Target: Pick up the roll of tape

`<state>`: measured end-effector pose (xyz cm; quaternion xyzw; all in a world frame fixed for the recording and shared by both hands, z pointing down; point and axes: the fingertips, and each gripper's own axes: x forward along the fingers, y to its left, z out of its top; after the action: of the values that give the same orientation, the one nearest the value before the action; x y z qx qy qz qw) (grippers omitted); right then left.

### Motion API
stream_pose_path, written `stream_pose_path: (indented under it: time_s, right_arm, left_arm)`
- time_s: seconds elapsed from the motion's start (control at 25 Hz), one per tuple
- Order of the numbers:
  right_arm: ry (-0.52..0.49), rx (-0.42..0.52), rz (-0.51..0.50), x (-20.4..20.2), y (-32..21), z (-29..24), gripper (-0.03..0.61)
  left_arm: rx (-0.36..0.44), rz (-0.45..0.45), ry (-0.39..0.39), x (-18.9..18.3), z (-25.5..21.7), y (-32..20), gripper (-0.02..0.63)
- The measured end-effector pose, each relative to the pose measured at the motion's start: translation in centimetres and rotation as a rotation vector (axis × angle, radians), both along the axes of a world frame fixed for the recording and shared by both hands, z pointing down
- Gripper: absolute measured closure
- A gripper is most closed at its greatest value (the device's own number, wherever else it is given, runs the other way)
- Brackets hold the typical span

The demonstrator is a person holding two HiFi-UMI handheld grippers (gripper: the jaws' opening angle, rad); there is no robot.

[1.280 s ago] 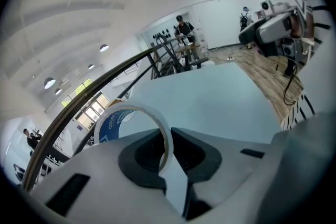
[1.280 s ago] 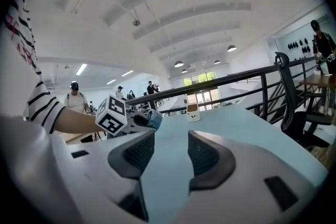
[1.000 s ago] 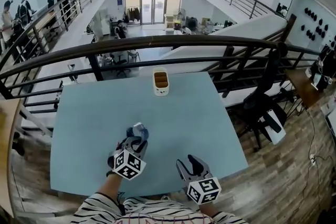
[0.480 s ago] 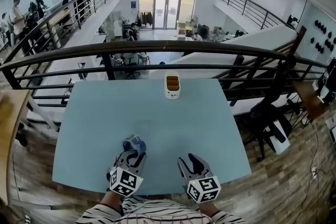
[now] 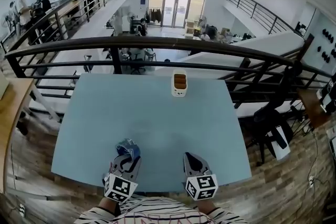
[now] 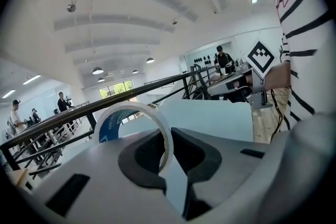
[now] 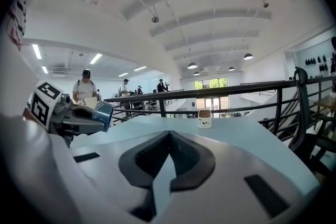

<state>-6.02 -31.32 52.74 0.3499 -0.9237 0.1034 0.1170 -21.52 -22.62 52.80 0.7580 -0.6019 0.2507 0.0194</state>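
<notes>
The roll of tape (image 5: 129, 148) is pinched by its rim in the left gripper (image 5: 126, 157) (blue print inside the ring), over the table (image 5: 157, 113) at seven o'clock. At five o'clock the right gripper (image 5: 191, 159) has just closed, jaws together and empty. A cup (image 5: 179, 84) sits at twelve.

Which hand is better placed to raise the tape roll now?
Left. The left tool is clamped on the wall of the tape roll, so it likely just lifts. The right tool has just closed with nothing between its jaws, apart from the roll.
</notes>
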Motion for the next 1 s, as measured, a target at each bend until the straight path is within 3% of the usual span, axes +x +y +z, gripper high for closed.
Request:
stream_pose_path:
  time_s: [0.44, 1.0]
  right_arm:
    - [0.055, -0.017, -0.005, -0.3, -0.3, 1.3, 0.552]
    - [0.054, -0.035, 0.008, 0.2, -1.8, 1.7, 0.552]
  left_arm:
    - [-0.014, 0.014, 0.022, 0.7, 1.0, 0.5, 0.554]
    - [-0.003, 0.039, 0.027, 1.2, 0.6, -1.6, 0.554]
